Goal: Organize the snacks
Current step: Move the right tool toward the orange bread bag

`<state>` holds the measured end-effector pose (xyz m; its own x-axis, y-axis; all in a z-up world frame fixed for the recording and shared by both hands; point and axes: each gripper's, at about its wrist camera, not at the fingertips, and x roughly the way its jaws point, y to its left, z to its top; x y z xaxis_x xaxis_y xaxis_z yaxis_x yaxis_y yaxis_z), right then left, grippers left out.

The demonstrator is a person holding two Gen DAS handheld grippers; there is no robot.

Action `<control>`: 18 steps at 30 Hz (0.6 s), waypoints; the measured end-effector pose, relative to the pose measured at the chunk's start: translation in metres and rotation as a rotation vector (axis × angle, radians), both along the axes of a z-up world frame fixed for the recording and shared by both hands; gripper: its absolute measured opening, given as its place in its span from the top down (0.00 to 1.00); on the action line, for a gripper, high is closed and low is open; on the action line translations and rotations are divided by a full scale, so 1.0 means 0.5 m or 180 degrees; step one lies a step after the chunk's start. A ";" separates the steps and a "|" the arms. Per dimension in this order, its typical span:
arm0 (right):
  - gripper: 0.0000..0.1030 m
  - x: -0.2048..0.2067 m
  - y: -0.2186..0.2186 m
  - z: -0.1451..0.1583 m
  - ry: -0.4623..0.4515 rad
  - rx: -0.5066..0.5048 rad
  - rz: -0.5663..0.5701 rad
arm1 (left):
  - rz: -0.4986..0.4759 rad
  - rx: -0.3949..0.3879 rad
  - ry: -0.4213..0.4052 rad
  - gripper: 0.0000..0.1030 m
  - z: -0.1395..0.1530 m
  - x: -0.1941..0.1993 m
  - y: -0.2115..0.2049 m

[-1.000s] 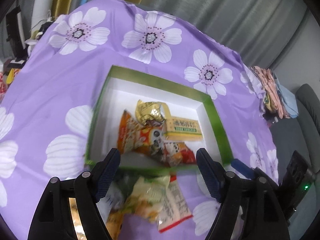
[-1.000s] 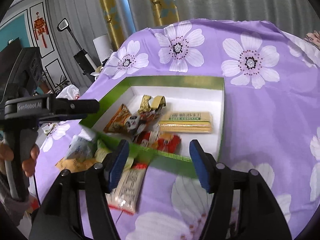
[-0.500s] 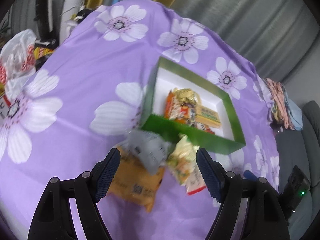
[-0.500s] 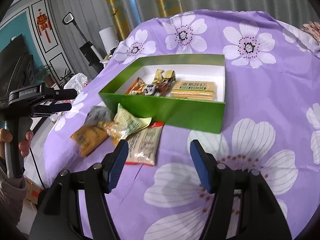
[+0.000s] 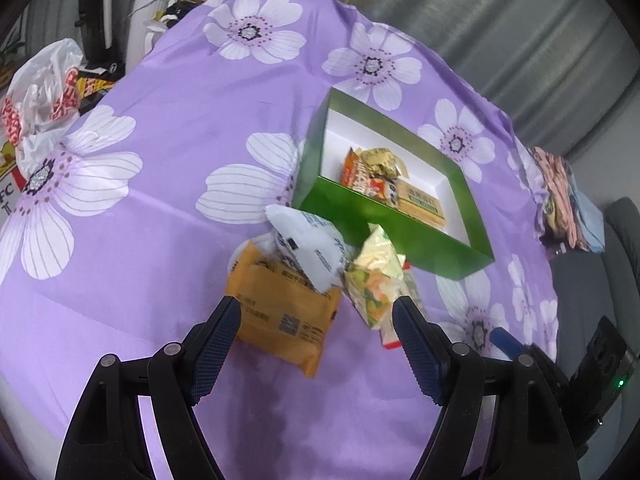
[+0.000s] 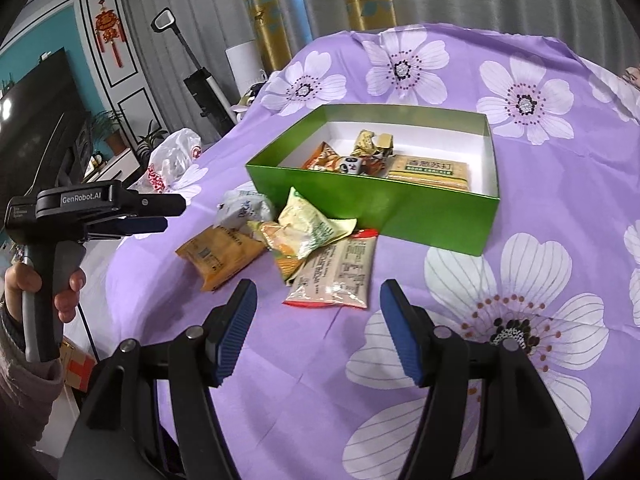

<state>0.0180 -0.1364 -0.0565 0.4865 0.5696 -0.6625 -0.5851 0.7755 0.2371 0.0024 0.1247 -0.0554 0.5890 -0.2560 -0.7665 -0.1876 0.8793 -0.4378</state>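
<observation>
Loose snacks: 4 packets heaped on the purple flowered cloth, just outside the near wall of the green box (image 6: pixel 372 210); none in any grip.
Orange packet (image 5: pixel 280 312): flat on the cloth, leftmost of the heap, partly under the white packet (image 5: pixel 308 246); long axis running roughly from the left gripper toward the box.
Yellow-green packet (image 6: pixel 312 224): crumpled, leaning against the box wall, lying over the top end of the clear packet.
Clear packet with red ends (image 6: pixel 336 276): flat, long axis pointing from the right gripper toward the box; nearest piece to that side.
Already boxed: cracker pack (image 6: pixel 430 170), gold wrapper and an orange bag, grouped mid-box on the white floor.
Left hand-held gripper (image 5: pixel 316 320): released, jaws wide and empty; orange packet lying straight ahead between the fingertips, its near corner just beyond them.
Right hand-held gripper (image 6: pixel 318 302): released, jaws parted and empty; clear packet directly ahead and framed by the 2 fingers, near but apart.
Nearer hand, judged: left for the orange and white packets, right for the clear and yellow-green ones.
Deciding relation, judged: each target sits forward and below its gripper, box beyond it, so a short forward-down reach, then a lift over the near wall.
Risk, judged: overlaps in the heap, so 1 pull may drag a neighbour.
Surroundings: worktop under the cloth; white plastic bag (image 6: pixel 172 158) off the far left edge.
</observation>
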 end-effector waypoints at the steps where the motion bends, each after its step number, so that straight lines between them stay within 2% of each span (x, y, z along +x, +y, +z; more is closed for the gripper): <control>1: 0.37 -0.003 0.005 0.001 -0.0002 -0.0005 0.0017 | -0.0016 0.0010 0.0001 0.24 0.002 -0.002 -0.004; 8: 0.36 -0.012 0.053 0.001 0.0074 0.0026 0.0185 | -0.0016 0.0149 -0.0131 0.24 0.025 -0.043 -0.001; 12: 0.36 -0.018 0.097 -0.002 0.0111 0.0025 0.0322 | 0.0108 0.0132 -0.0076 0.24 0.022 -0.057 0.024; 18: 0.36 -0.014 0.169 -0.012 0.0200 0.0043 0.0481 | 0.0168 0.0238 -0.0111 0.24 0.023 -0.079 0.052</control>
